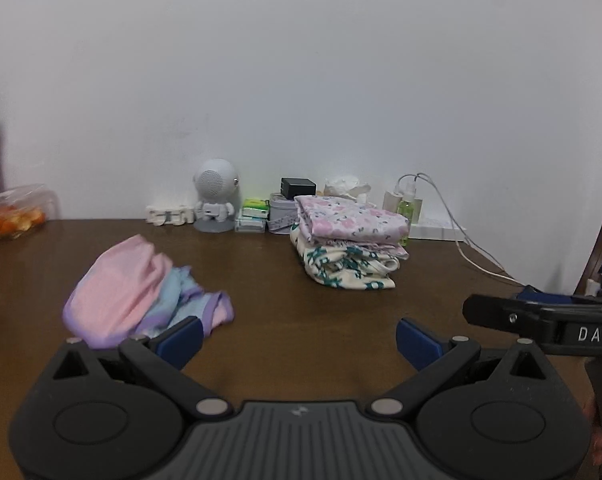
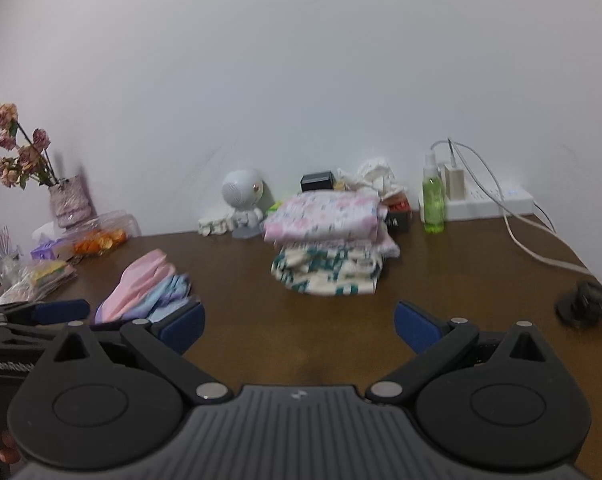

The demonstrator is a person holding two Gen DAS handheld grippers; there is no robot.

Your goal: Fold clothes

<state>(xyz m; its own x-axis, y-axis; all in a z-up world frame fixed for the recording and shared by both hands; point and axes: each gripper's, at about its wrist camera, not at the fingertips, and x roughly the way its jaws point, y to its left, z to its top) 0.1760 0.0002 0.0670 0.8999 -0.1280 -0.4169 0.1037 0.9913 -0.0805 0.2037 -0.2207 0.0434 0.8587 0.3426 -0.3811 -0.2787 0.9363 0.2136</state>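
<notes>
Brown table (image 1: 301, 300) against white wall (image 1: 301, 80). Folded stack (image 1: 347, 248) near back edge, centre; crumpled pink garment (image 1: 141, 296) towards left edge. Left gripper (image 1: 299, 338) and right gripper (image 2: 299, 326) spread apart, empty, above front edge.

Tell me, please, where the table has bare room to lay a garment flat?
Bare brown wooden table lies between the crumpled pink-and-blue garment and the folded floral clothes stack. The wall edge is crowded with small clutter.
</notes>
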